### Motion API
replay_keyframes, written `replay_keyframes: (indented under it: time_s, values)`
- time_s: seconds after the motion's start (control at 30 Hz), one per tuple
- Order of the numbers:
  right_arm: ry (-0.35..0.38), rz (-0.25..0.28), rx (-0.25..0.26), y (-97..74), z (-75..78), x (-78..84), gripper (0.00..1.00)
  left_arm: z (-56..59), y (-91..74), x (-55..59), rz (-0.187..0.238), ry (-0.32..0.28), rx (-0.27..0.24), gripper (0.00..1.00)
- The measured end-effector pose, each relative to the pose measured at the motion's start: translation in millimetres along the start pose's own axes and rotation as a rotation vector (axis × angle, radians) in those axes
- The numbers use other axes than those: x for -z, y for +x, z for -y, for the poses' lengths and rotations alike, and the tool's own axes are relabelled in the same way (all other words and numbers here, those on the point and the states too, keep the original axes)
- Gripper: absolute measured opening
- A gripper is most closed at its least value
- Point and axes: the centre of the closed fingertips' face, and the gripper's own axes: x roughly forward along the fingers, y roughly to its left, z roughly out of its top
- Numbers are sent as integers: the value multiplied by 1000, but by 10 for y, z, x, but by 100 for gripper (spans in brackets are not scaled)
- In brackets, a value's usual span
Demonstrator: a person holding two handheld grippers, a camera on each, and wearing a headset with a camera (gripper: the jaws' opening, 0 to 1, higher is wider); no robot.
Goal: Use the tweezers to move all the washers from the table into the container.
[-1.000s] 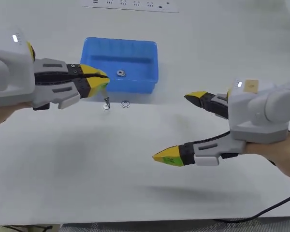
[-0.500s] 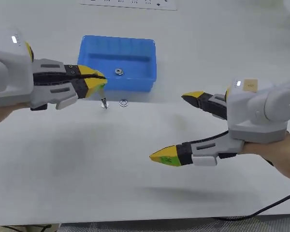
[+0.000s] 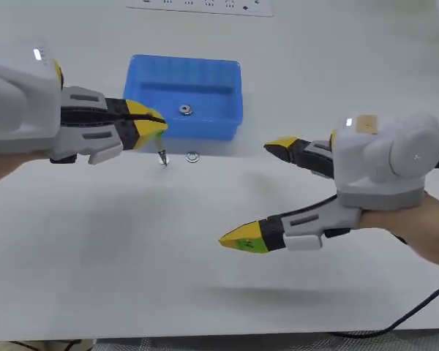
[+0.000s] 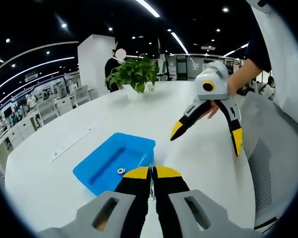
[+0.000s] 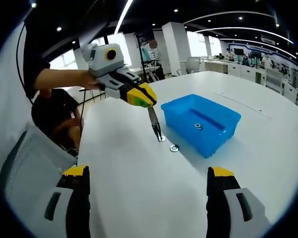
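Toward the far edge of the counter [image 3: 132, 241], just in front of the near wall of the blue container [image 3: 205, 130], two washers lay flat and close together on the white surface. The first washer [image 3: 163, 161] sat right under the points of the tweezers [image 3: 162, 152]. I could not tell whether the points already touched it or only hung just above it. The second washer [image 3: 192, 156] lay just beside the first, toward the counter's right edge and clear of the tool. A third washer [image 3: 185, 110] was already inside the container, resting on its floor.

The tweezers stood close to upright, with their long axis aimed down at the counter. My left gripper [image 3: 158, 126] pinched their upper end, its jaws pressed together on them. My right gripper [image 3: 260, 194] was spread wide and held nothing. It hovered well apart from the washers, nearer the counter's right and near edges.

So the left gripper was plainly the nearer one, and it carried the tool. The first washer lay straight below it and the container directly beyond, toward the far edge. I judged that the coming move was to nip that washer by its rim, lift it and carry it the short way over the near wall. With so thin and flat a piece, the likely trouble was the points sliding off the rim or nudging the second washer aside.
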Motion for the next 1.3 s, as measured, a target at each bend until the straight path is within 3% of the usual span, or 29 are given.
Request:
replay_keyframes:
  time_s: [0.07,0.13,0.2,0.4,0.43,0.73,0.8,0.9,1.0,1.3]
  values:
    - [-28,-15,-27,66,0,-36,92,1,-15,17,-15,4,5,5]
    - [-37,-13,-40,132,14,-100,85,33,-46,66,-70,66,32,5]
    - [-28,3,-60,201,9,-188,79,63,-45,65,-91,89,44,6]
    - [-64,-5,-107,420,17,-338,67,26,-33,65,-76,47,30,6]
    - [-68,-23,-134,461,0,-342,64,24,-33,67,-74,45,31,6]
    - [-102,-33,-176,744,82,-485,42,24,-16,66,-72,50,41,6]
    - [-111,-50,-184,805,97,-479,38,19,-9,61,-70,46,42,6]
    - [-181,-61,-195,860,111,-487,28,20,8,51,-65,41,46,6]
    - [-178,-72,-221,889,131,-464,26,19,28,44,-62,42,53,6]
    - [-297,-119,-283,939,92,-382,18,56,96,18,-58,50,81,6]
